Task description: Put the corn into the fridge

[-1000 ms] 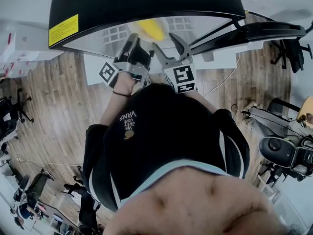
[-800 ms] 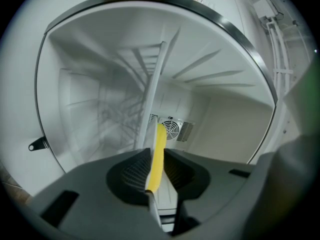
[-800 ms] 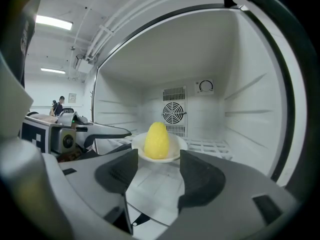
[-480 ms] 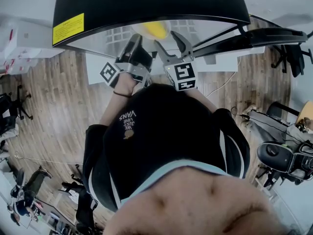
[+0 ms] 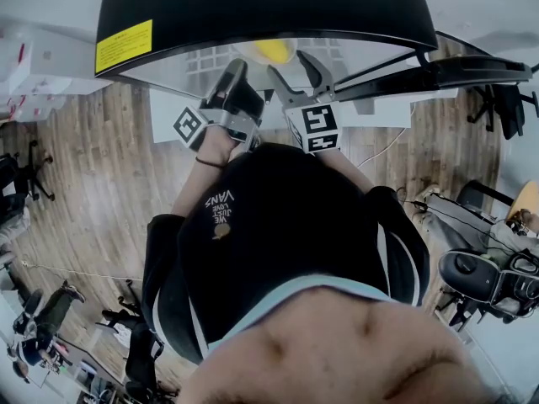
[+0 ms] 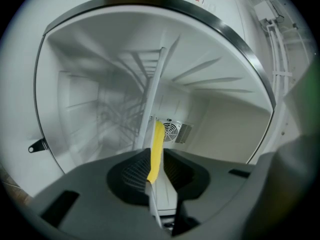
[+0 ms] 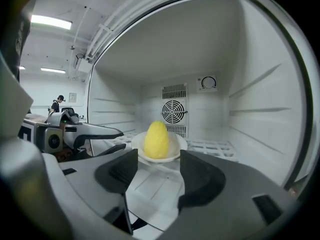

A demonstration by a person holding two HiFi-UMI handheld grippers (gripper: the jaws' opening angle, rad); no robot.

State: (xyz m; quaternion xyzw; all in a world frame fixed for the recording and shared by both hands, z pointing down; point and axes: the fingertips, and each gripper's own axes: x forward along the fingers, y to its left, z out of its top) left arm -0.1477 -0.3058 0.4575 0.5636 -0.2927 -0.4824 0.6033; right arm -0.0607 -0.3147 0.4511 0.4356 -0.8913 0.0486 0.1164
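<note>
hidden: head view is mostly the person's black top; the fridge top cuts off the inside, so only a yellow bit of corn shows under its edge
hard to read: left gripper view is turned sideways; the corn is just a thin yellow strip there and the plate is seen edge-on; can't tell if the plate sits fully down on the shelf
corn look: bright yellow, egg-shaped, narrower end up, smooth-looking; kernels too small to make out
corn place: on a small white plate inside the fridge, over the white grid shelf, in front of the round fan grille on the back wall
left gripper: jaws nearly together w/ the plate's rim between them, pads look pressed on it; in right gripper view it comes in from the side, tips at the plate's rim
right gripper: jaws wide apart, nothing between them, holds nothing; it's short of the plate, w/ corn & plate seen through the gap
head view: both grippers reach in under the fridge's top edge, left gripper & right gripper close beside each other, corn just beyond their tips
</note>
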